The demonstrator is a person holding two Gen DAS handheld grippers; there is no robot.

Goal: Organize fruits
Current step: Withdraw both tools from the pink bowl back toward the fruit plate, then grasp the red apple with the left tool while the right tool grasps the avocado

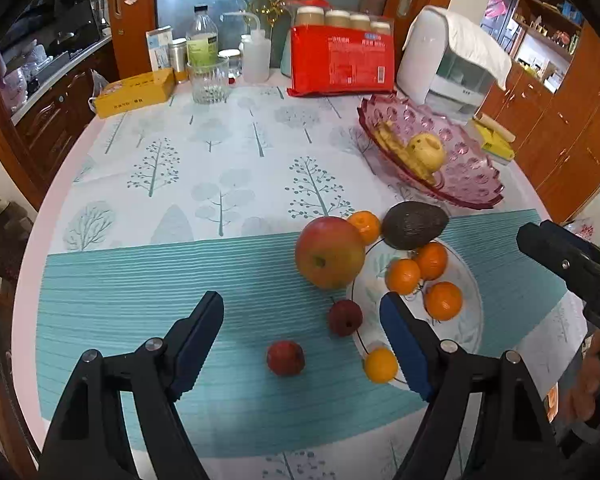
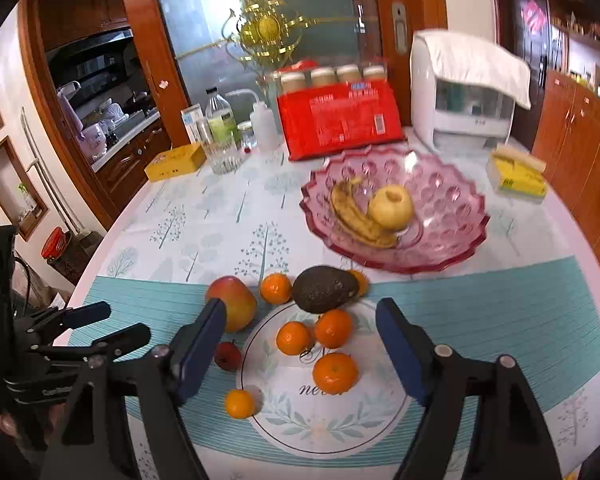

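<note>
We hold both grippers — left gripper (image 1: 302, 322), right gripper (image 2: 300, 328) — jaws apart, gripping nothing. Small orange tangerines (image 2: 335, 368) rest on the white leaf-printed plate (image 2: 380, 420); its script is only partly legible.

— Where do my two views sit?

— My left wrist camera looks steeply down along its fingers, close over the teal mat (image 1: 140, 288). My right one sits beside it, tilted down less.

— What do they share?

— Both face the white plate (image 1: 466, 320) (image 2: 324, 420), the pink bowl (image 1: 468, 168) (image 2: 452, 216) and the table's far clutter.
</note>
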